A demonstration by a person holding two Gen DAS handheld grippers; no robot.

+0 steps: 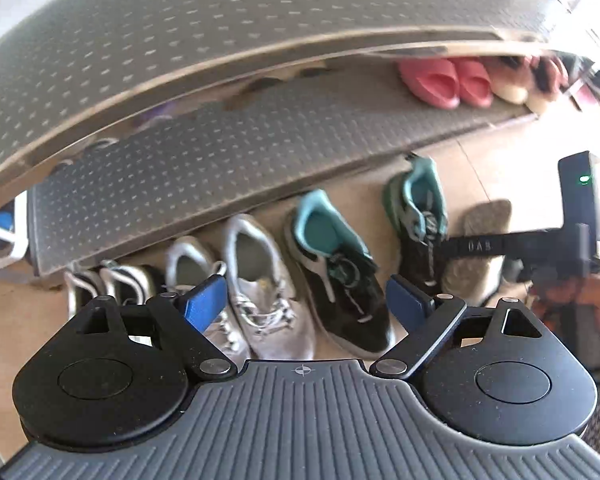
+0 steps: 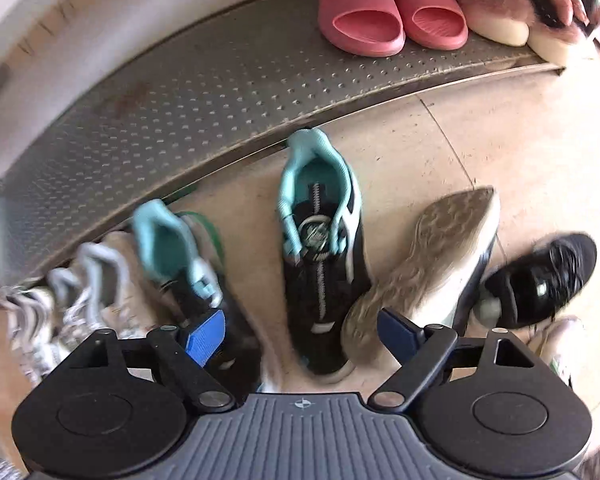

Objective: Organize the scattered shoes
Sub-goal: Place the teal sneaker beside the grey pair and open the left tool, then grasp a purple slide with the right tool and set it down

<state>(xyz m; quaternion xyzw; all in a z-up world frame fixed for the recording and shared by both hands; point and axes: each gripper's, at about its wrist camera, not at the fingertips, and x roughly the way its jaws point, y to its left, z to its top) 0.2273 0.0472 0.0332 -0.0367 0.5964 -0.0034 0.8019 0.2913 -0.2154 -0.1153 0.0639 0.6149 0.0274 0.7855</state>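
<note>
Teal-lined sneaker [image 2: 324, 256] between spread fingers [image 2: 206, 336]

Blurring beside the teal-lined sneaker [image 2: 320, 256]: its mate [image 2: 180, 264] and grey sneakers [image 2: 88, 292] to the left | hiding right of it: upper of overturned shoe [image 2: 424, 264], sole only showing | smearing farther right: black shoe [image 2: 540, 280] | cutting off above it: furry slippers [image 2: 512, 12] at frame edge

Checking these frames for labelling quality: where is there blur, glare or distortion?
Left wrist view: fisheye bends the shelf edge into an arc; pink slippers soft; top right corner washed out. Right wrist view: motion smear on the grey sneakers and black shoe; the right gripper stays sharp.
</note>
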